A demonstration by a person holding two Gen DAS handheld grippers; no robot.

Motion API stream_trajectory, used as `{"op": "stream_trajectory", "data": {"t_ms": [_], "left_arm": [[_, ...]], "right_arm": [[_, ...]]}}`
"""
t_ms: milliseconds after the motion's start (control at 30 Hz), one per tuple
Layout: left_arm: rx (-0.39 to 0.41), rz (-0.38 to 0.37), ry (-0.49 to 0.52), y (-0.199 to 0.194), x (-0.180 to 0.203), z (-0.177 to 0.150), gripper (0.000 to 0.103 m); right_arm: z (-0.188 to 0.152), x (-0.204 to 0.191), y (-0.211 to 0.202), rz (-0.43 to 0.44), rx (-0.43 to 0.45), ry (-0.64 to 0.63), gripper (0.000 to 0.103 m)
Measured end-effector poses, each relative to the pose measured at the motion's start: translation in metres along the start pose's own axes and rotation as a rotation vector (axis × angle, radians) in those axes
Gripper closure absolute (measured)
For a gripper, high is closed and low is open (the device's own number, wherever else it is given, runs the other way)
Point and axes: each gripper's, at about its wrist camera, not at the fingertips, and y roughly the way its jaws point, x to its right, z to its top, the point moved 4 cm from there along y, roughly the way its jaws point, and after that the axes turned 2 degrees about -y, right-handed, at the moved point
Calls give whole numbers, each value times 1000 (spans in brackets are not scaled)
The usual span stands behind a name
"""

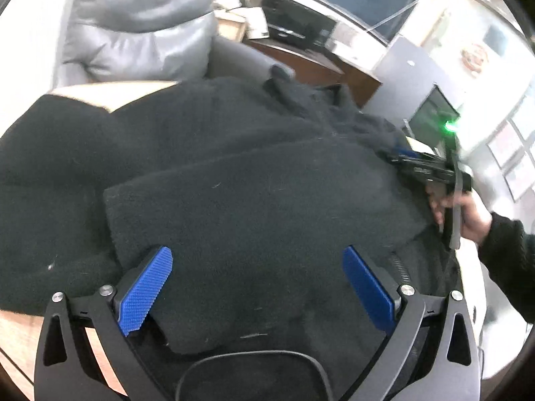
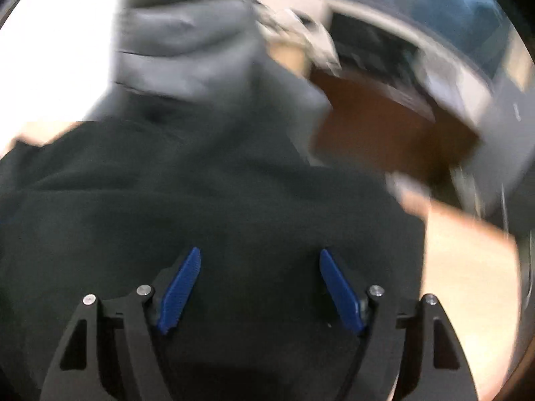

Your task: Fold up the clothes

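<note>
Left wrist view: black fleece garment (image 1: 234,173) spread over a light wooden counter (image 1: 110,95), one flap folded over the middle, zipper (image 1: 399,267) showing at its right edge. Left gripper (image 1: 257,287) hovers low over the near part of the garment, blue fingers (image 1: 145,289) spread wide, nothing between them. Right gripper (image 1: 431,167) at the garment's far right edge, held in a hand (image 1: 464,210); green light (image 1: 450,127) on it. From this angle its finger state cannot be told. Gray leather chair (image 1: 140,26) behind the counter.

Right wrist view, heavily blurred: right gripper (image 2: 260,287) over the garment (image 2: 200,200), blue fingers (image 2: 180,290) apart and empty. Bare counter (image 2: 468,260) to the right of the cloth. Chair (image 2: 187,46) beyond, brown furniture (image 2: 384,123) farther right.
</note>
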Motion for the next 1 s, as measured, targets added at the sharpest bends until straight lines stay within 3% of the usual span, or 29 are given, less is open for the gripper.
{"op": "stream_trajectory", "data": {"t_ms": [100, 267, 400, 500, 600, 733, 900, 1000], "left_arm": [[24, 25, 50, 3, 4, -4, 0], [120, 79, -27, -36, -20, -5, 1], [251, 171, -260, -113, -98, -1, 0], [329, 228, -542, -168, -191, -22, 0], [390, 348, -806, -204, -282, -50, 0], [471, 382, -1085, -216, -369, -80, 0], [541, 348, -1207, -208, -421, -79, 0], [574, 304, -1224, -204, -441, -67, 3]], "right_arm": [[-7, 5, -4, -42, 35, -12, 16], [-9, 13, -2, -74, -1, 19, 13], [-7, 4, -27, -110, -4, 12, 12], [-5, -22, -64, -34, 96, -15, 12], [-9, -56, -89, 32, 143, -45, 12], [-18, -95, -94, 106, 126, -30, 12], [-28, -151, -105, 178, 133, -52, 12], [-30, -176, -113, 208, 136, -82, 12]]}}
